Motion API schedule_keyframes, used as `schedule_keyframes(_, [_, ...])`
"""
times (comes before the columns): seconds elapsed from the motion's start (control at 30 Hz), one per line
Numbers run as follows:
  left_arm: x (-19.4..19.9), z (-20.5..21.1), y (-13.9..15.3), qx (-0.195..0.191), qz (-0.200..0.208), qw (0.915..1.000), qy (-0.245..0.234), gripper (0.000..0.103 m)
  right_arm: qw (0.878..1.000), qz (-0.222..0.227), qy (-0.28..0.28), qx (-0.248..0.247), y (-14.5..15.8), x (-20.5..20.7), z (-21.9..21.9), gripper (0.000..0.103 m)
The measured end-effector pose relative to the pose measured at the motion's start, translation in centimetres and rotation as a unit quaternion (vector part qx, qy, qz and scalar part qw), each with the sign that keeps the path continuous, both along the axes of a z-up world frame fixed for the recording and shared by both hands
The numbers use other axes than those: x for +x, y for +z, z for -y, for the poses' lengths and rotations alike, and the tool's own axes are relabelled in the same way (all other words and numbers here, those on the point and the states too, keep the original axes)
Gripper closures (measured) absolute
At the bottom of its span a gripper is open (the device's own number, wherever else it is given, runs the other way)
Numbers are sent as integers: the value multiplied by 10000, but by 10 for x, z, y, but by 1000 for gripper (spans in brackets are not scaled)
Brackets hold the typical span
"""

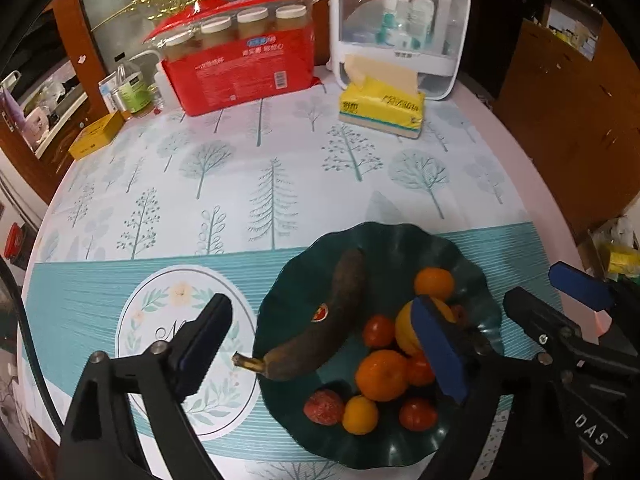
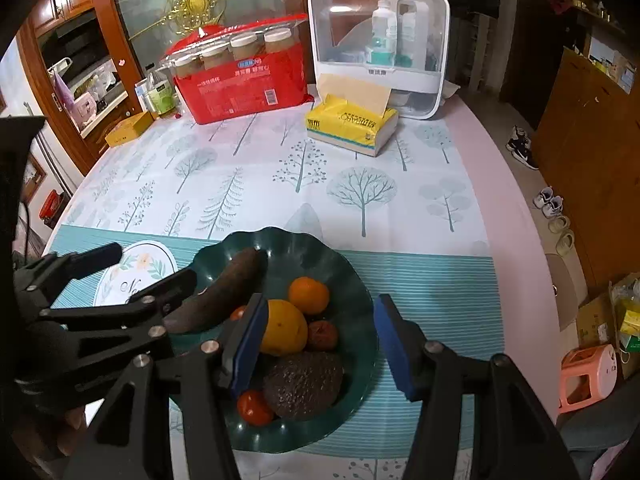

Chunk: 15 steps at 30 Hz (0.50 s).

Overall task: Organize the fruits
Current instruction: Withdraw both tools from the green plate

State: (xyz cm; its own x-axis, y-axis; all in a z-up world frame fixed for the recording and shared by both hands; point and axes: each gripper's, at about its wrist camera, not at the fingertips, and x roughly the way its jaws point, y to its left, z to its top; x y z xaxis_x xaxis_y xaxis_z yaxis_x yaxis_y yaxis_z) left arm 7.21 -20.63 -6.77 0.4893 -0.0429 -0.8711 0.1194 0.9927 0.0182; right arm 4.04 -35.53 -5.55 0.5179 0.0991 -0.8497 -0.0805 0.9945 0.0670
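Note:
A dark green scalloped plate [image 1: 476,256] [image 2: 360,280] sits near the table's front edge. It holds a brown overripe banana [image 1: 340,312] [image 2: 228,292], oranges [image 1: 382,376] [image 2: 309,295], a yellow citrus [image 2: 284,326], small red tomatoes [image 1: 378,331] [image 2: 254,407], a reddish lychee-like fruit [image 1: 323,407] and a dark avocado [image 2: 304,384]. My left gripper [image 1: 320,344] is open and empty, straddling the banana just above the plate. My right gripper [image 2: 322,344] is open and empty over the plate's right side, above the avocado and yellow citrus; it also shows in the left wrist view [image 1: 560,300].
A tree-patterned tablecloth [image 1: 240,184] covers the round table. At the back stand a red pack of jars [image 1: 240,60], a yellow tissue pack [image 1: 382,108], a white clear-lidded organizer [image 1: 400,28], bottles [image 1: 132,88] and a yellow box [image 1: 96,136]. A pink stool [image 2: 588,376] and shoes [image 2: 520,148] are on the floor at right.

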Motion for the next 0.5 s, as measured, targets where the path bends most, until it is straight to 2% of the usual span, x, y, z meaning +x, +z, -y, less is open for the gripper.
schedule_keyframes(0.13, [-1, -7, -4, -76, -119, 9999, 86, 8, 9999, -99, -11, 41, -6, 3, 0, 47])
schedule_keyframes(0.3, [-4, -7, -2, 35, -75, 9999, 72, 8, 10000, -89, 13, 3, -5, 0, -5, 47])
schedule_keyframes(0.5, [-8, -14, 2, -16, -70, 10000, 54, 8, 10000, -84, -10, -29, -3, -4, -8, 47])
